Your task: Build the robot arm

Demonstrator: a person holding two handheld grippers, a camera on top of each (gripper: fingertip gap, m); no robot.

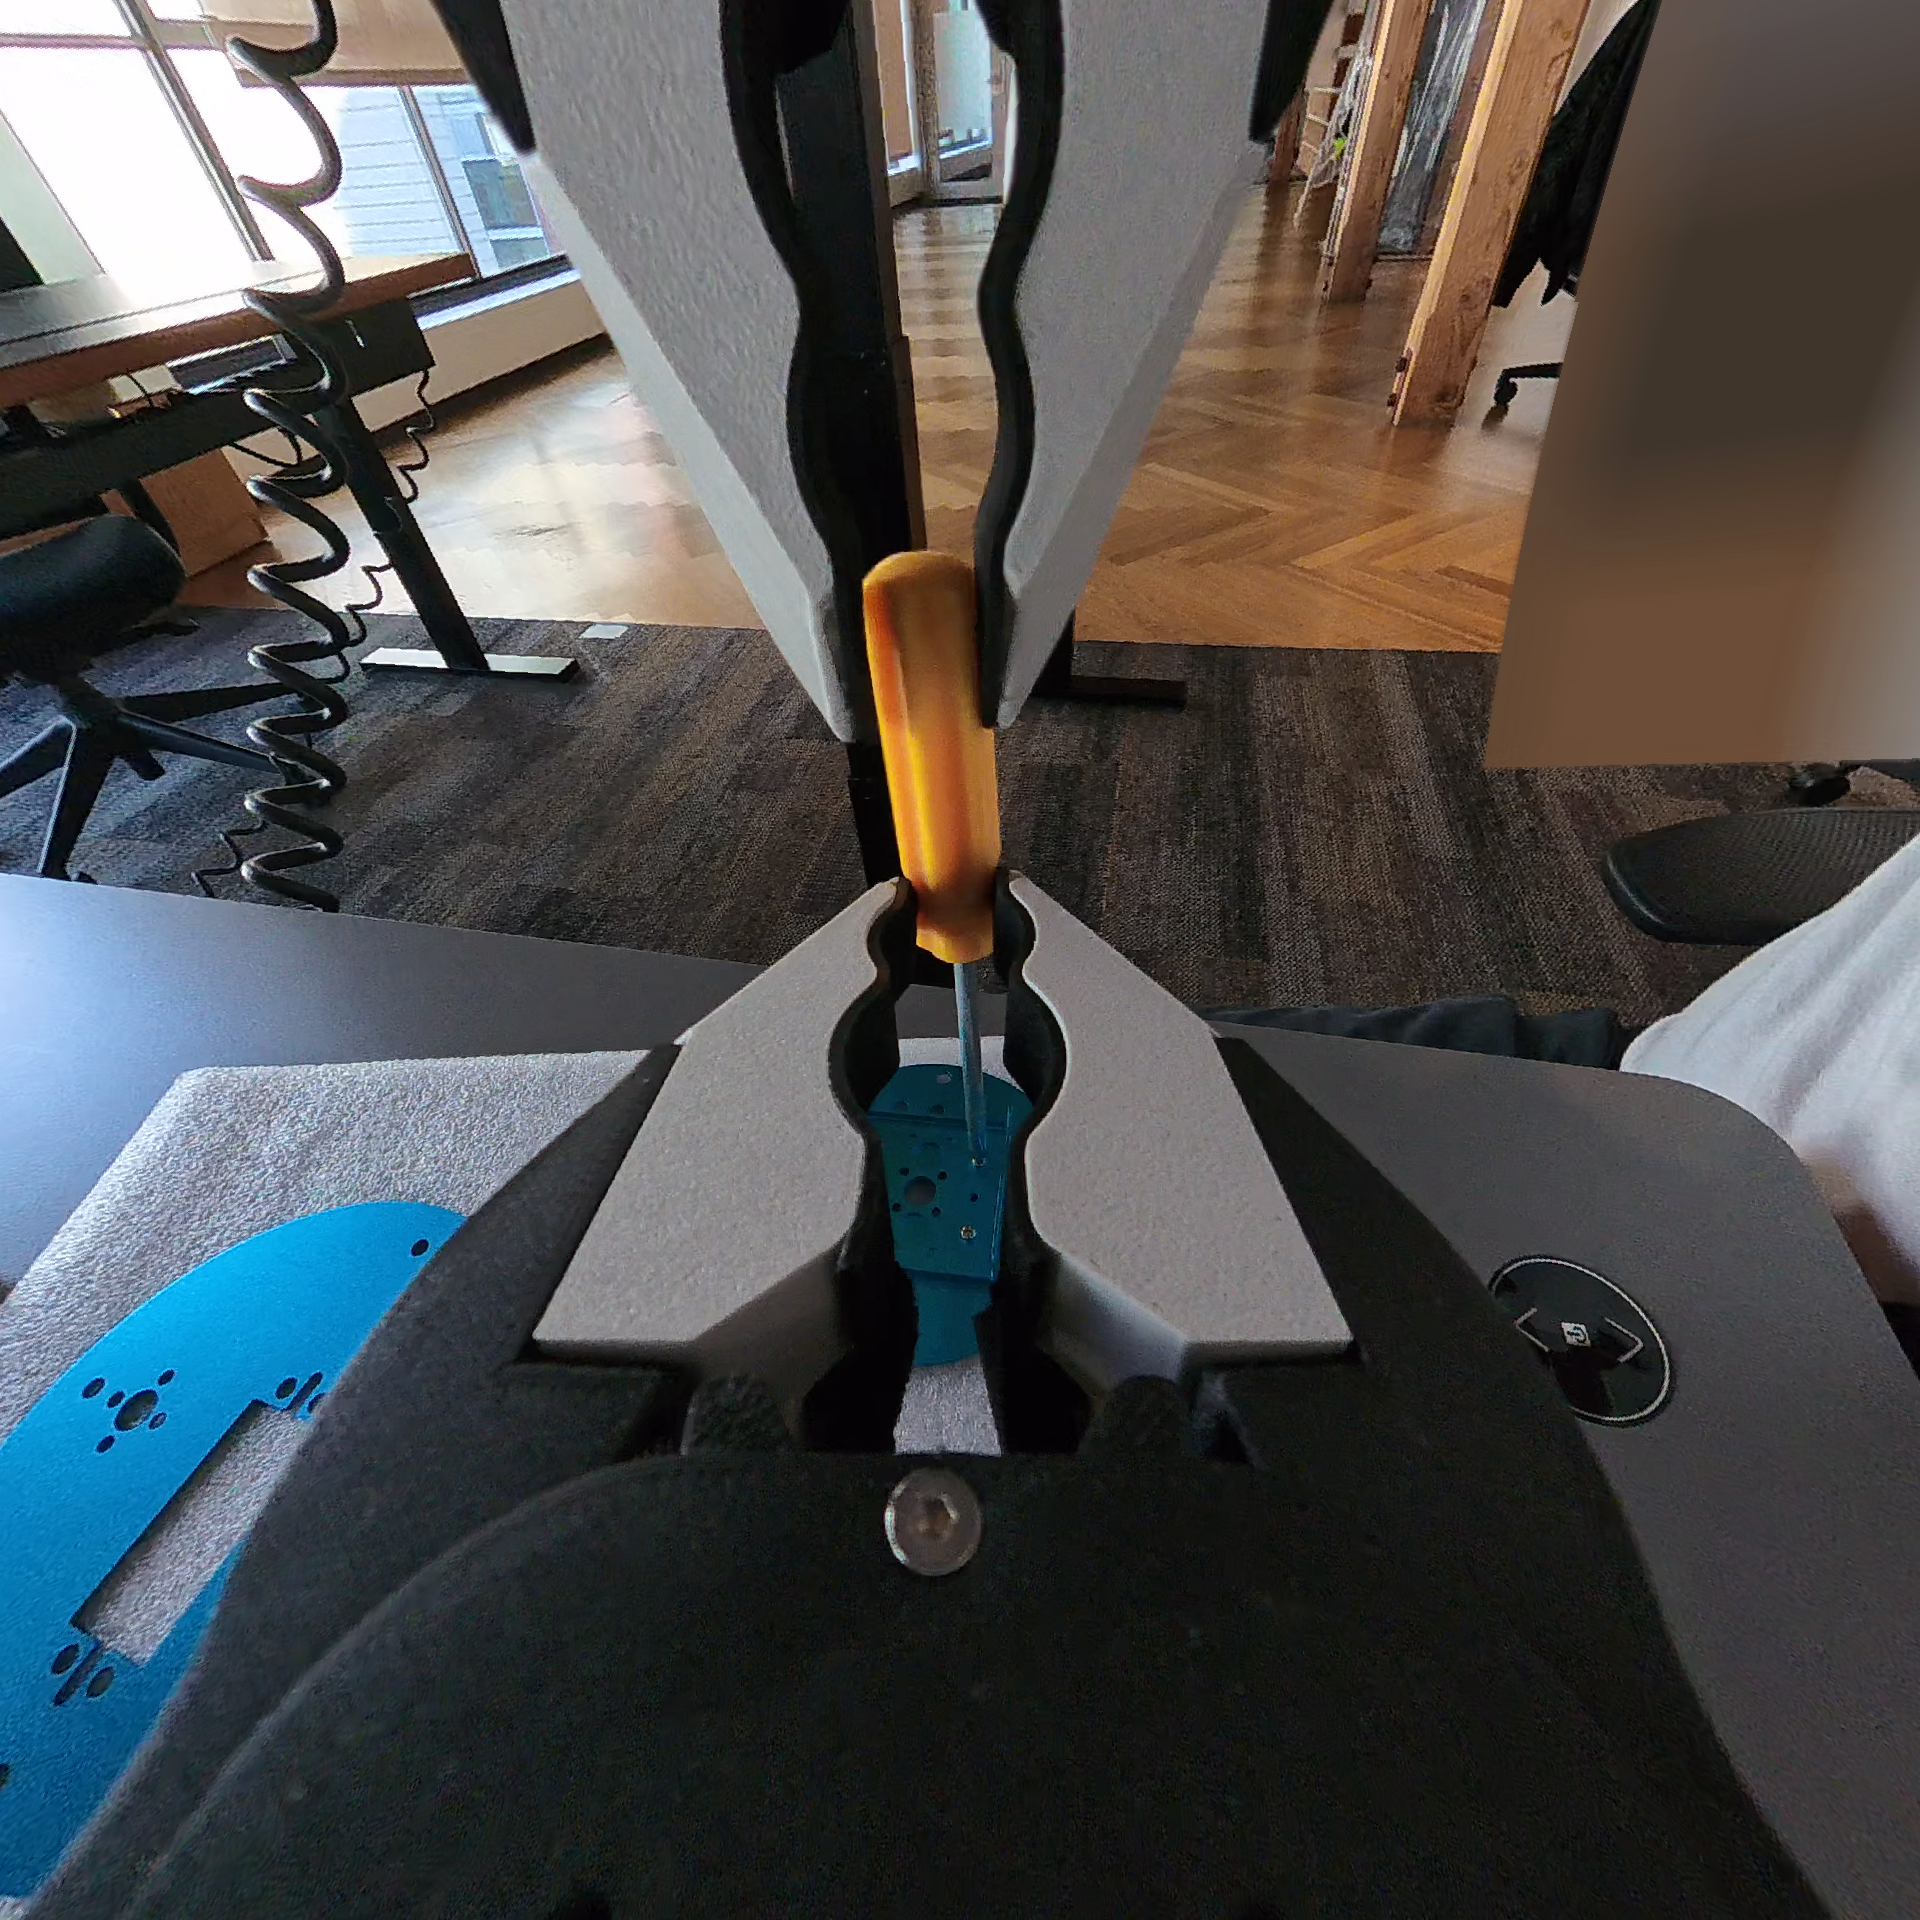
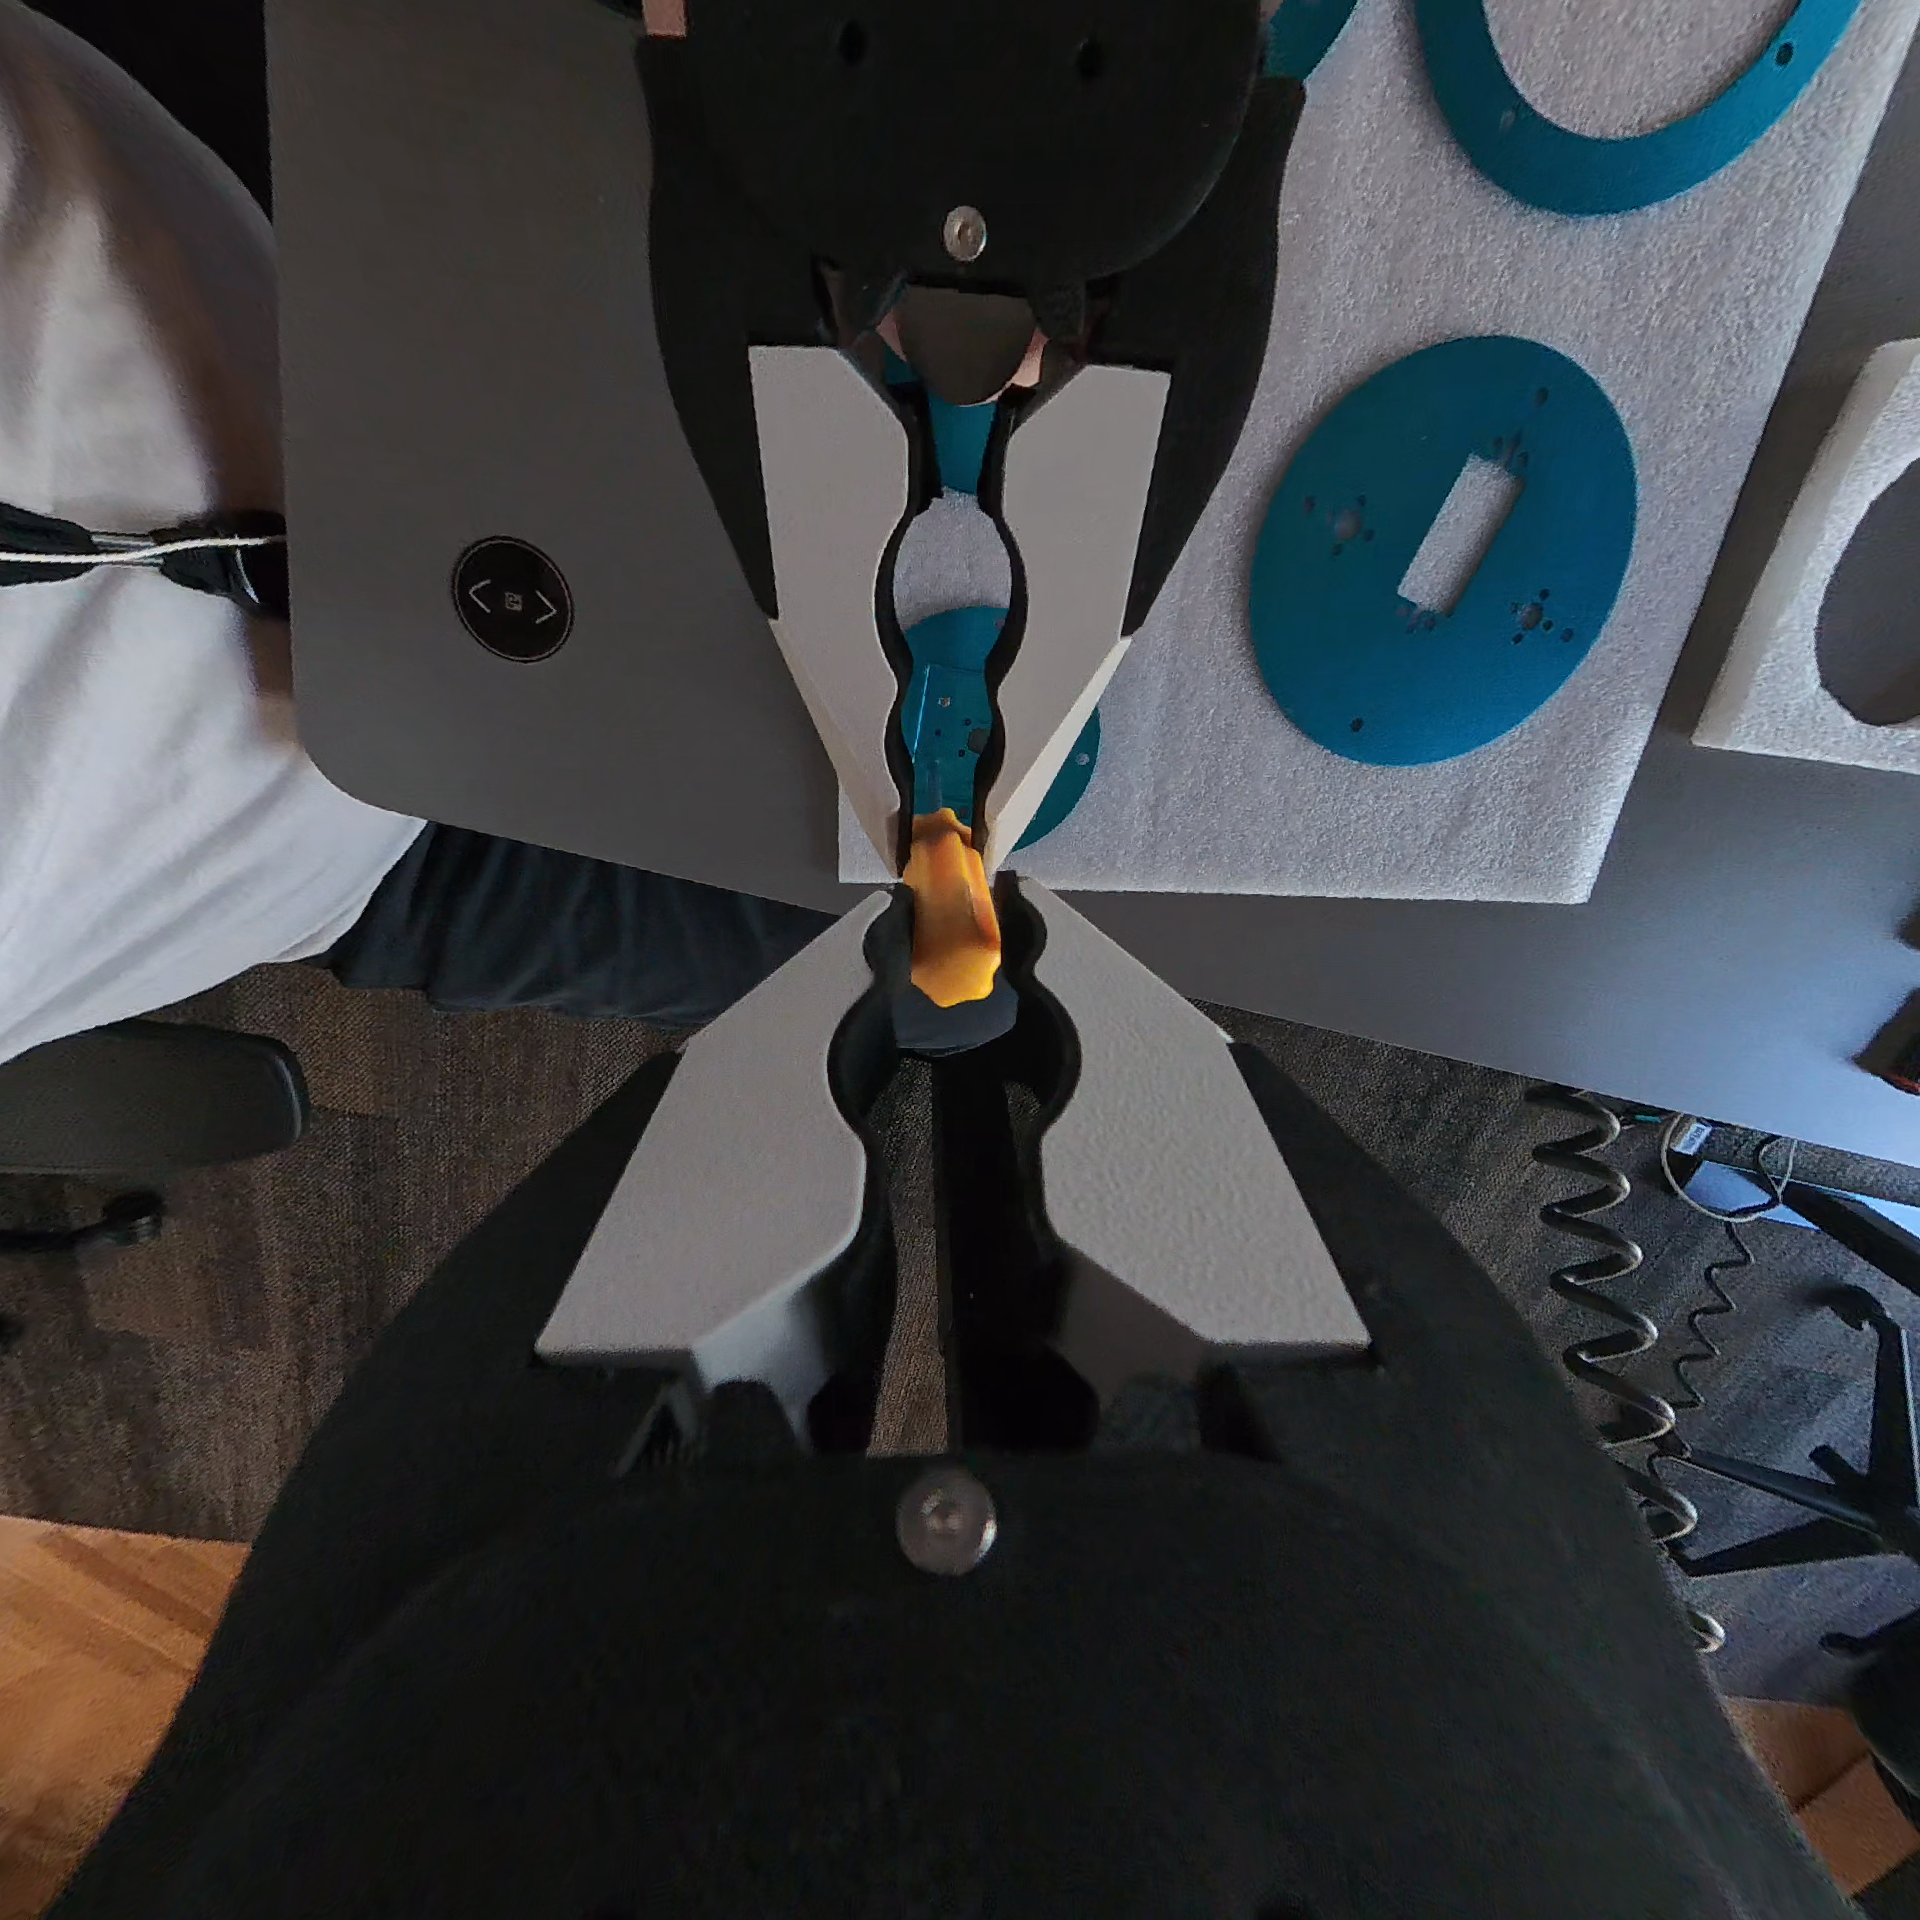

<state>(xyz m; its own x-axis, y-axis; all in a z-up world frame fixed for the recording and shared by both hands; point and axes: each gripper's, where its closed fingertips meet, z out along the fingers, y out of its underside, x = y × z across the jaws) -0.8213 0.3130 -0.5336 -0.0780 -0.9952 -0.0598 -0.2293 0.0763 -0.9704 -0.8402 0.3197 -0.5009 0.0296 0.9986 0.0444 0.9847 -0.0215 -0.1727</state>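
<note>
**Both grippers on one orange screwdriver, tip on blue bracket**

Left gripper (image 1: 948, 914): fingers (image 1: 769, 1101) closed round the lower end of the orange screwdriver (image 1: 928, 758) handle, clenched on it. Same tool seen end-on in the right wrist view (image 2: 948, 914).

Right gripper (image 2: 951, 935): fingers (image 2: 748, 1143) clamped on the upper part of the handle; in the left wrist view it comes in from above (image 1: 914, 665), fingertips either side of the handle top.

Screwdriver is near upright, slightly tilted. Thin shaft runs down between the left fingers, tip at a small hole in the blue bracket (image 1: 940, 1184). Whether the tip is seated in a screw: can't tell.

Bracket is a small perforated blue metal part, standing on a blue disc (image 2: 1070, 769) on the white foam mat (image 2: 1351, 831).

Outward on the mat: blue oval plate with a rectangular slot (image 2: 1444, 551), blue ring (image 2: 1621, 156) beyond it. Second foam block (image 2: 1808, 582) with a cutout beside the mat.

Mat lies on the grey worktop (image 2: 468, 312), which has a round black inset (image 2: 512, 600) near the corner. Person in a white top (image 2: 125, 675) at that worktop edge. Coiled black cable (image 1: 296, 520) hangs past the far side.
</note>
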